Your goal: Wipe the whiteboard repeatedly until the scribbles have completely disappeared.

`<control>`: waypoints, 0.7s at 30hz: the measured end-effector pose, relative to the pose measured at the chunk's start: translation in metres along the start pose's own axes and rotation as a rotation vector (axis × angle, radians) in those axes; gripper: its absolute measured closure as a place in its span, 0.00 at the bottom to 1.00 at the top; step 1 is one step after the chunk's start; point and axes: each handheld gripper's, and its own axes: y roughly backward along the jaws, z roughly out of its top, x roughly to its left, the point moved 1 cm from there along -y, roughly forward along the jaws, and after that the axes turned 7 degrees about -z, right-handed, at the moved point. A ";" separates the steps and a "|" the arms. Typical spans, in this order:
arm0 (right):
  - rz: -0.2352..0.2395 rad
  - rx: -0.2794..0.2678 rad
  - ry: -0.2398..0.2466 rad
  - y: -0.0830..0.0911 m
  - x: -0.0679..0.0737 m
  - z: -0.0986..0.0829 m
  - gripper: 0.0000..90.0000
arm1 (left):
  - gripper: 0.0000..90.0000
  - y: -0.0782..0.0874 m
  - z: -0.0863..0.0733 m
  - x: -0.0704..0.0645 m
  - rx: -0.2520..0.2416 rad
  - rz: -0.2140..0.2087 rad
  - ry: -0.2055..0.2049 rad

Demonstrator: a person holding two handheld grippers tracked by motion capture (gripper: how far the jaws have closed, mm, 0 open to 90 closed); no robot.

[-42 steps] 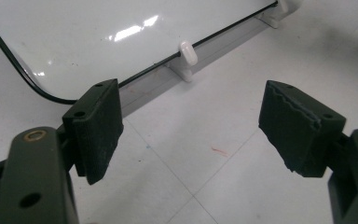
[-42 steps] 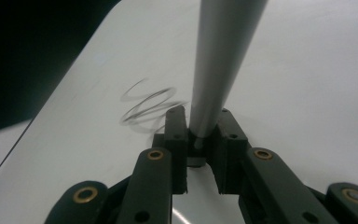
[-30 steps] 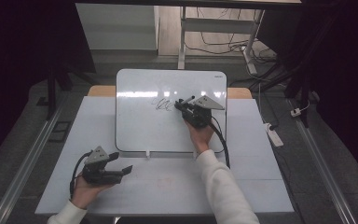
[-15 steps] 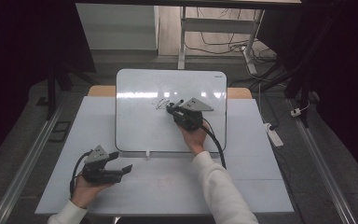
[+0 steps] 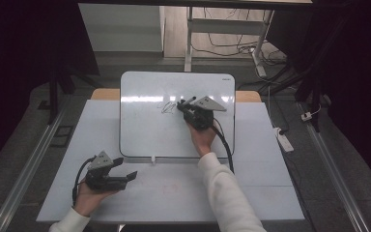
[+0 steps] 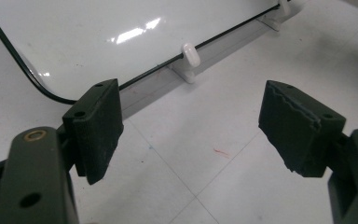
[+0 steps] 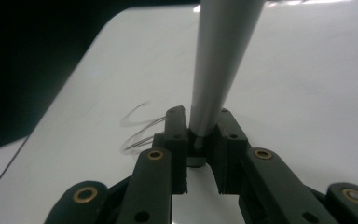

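A whiteboard [image 5: 145,130] lies on the table with a dark scribble [image 5: 166,107] near its middle. My right gripper [image 5: 182,108] hovers just right of the scribble, shut on a slim grey marker [image 5: 188,101]. In the right gripper view the marker [image 7: 219,60] stands clamped between the jaws of the right gripper [image 7: 199,123], with the scribble [image 7: 140,128] to their left on the whiteboard [image 7: 307,84]. My left gripper [image 5: 125,168] rests open on the table near the front left, with nothing between the jaws of the left gripper [image 6: 191,135].
The white table [image 5: 251,193] extends around the board. A small white clip [image 6: 190,55] sits at the whiteboard's [image 6: 98,32] near edge. A power strip [image 5: 282,139] lies off the table's right side. Dark stands and cables are behind the table.
My right gripper with the marker slid left toward the scribble, then back a little to the right. The left gripper has stayed put.
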 end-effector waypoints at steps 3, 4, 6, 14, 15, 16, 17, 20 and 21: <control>0.047 0.036 0.046 -0.003 0.013 -0.004 0.87 | 0.25 -0.002 0.000 0.001 0.006 -0.002 0.001; 0.081 0.052 0.088 -0.005 0.023 -0.008 0.87 | 0.25 -0.002 0.000 0.001 0.008 -0.001 0.000; 0.101 0.070 0.128 -0.006 0.030 -0.011 0.87 | 0.25 -0.002 0.000 0.001 0.009 0.000 -0.001; 0.103 0.069 0.066 -0.003 0.021 -0.011 0.87 | 0.25 -0.003 0.001 0.002 0.010 0.000 0.002; 0.108 0.070 0.107 -0.003 0.029 -0.014 0.87 | 0.25 -0.004 0.001 0.002 0.012 0.001 0.001; 0.101 0.068 0.121 -0.004 0.029 -0.014 0.87 | 0.25 -0.003 0.001 0.001 0.013 0.001 -0.001; 0.095 0.058 0.093 -0.004 0.025 -0.012 0.87 | 0.25 -0.003 0.000 0.000 0.012 0.001 -0.003; -0.013 0.004 0.005 -0.002 0.003 0.001 0.87 | 0.25 0.000 0.000 -0.002 0.003 0.000 -0.007; -0.026 -0.004 -0.015 -0.002 -0.001 0.004 0.87 | 0.25 0.000 0.001 -0.001 0.001 0.001 -0.005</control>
